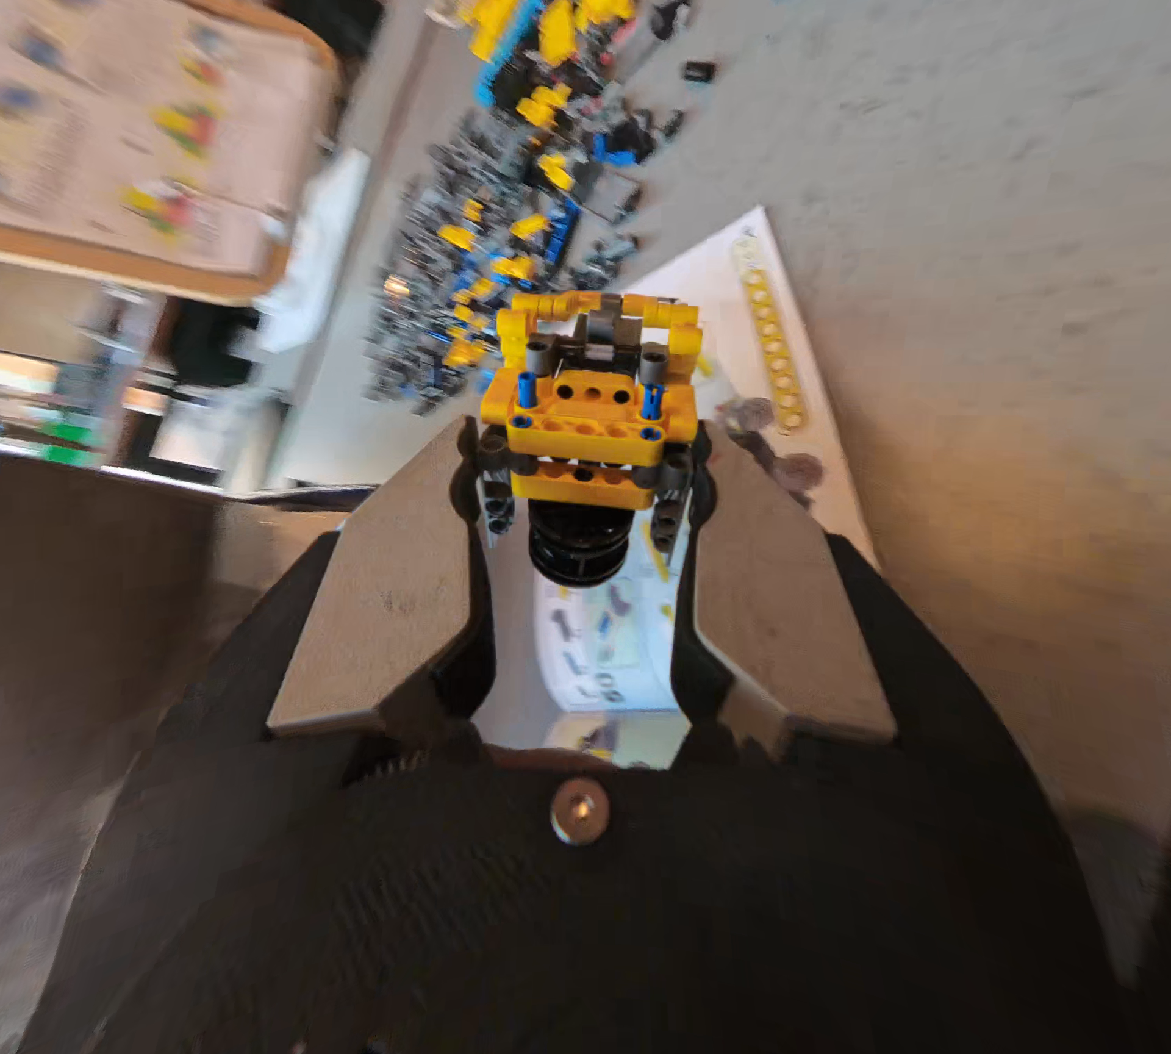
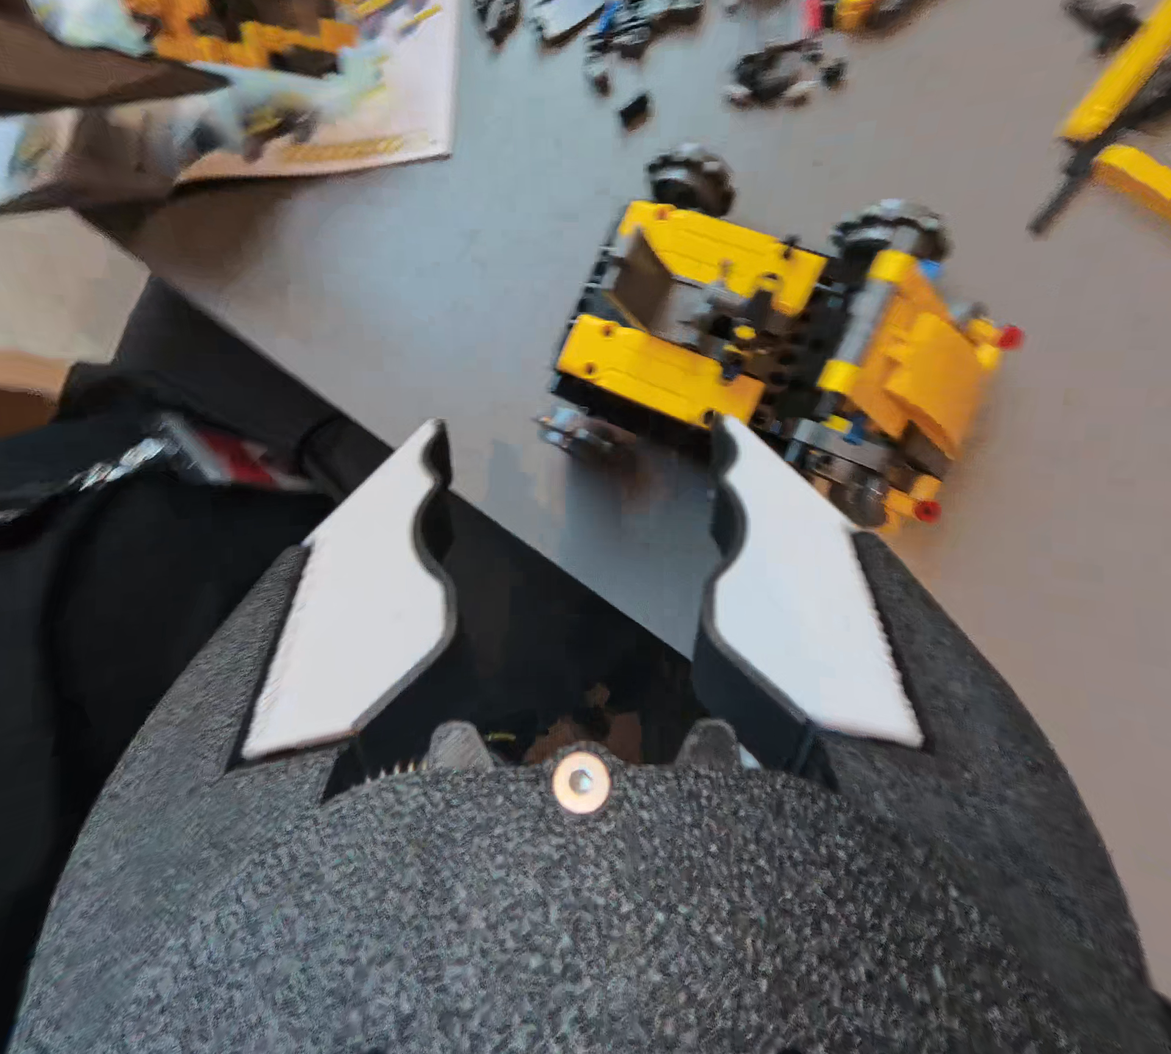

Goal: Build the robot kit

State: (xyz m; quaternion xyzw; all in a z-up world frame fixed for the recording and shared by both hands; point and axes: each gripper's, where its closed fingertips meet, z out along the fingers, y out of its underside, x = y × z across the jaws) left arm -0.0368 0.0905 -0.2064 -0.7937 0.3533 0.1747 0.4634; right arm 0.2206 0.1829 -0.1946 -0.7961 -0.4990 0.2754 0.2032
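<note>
Yellow brick subassembly (image 1: 589, 428), built of yellow beams, blue pins and grey connectors over a black round part, sits clamped between the fingers of the left gripper (image 1: 586, 475), lifted clear of the grey table (image 1: 950, 200). The two pads press its dark side connectors, one on each flank, a hold that appears to keep the pin-studded face turned toward the camera. To its left, blurred, a cardboard box (image 1: 146, 136) stands past the table edge. Behind it a strip of loose parts (image 1: 507, 200), yellow, blue and dark grey, runs away across the table. To its right and below lies an open instruction booklet (image 1: 716, 314), with a long yellow holed beam (image 1: 770, 339) resting on the page.

In the right wrist view, a second booklet sheet (image 2: 393, 73) lies at far left, partly under a blurred yellow and black object. The right gripper (image 2: 580, 440) hovers over the table's near edge, its fingers well apart and gripping nothing. Just beyond its right fingertip lies a yellow wheeled vehicle model (image 2: 760, 352), tipped on its side with black wheels (image 2: 691, 181) on its far side; whether the fingertip touches it cannot be told. Further right lies a long yellow arm piece (image 2: 1115, 73), well apart from the model.
</note>
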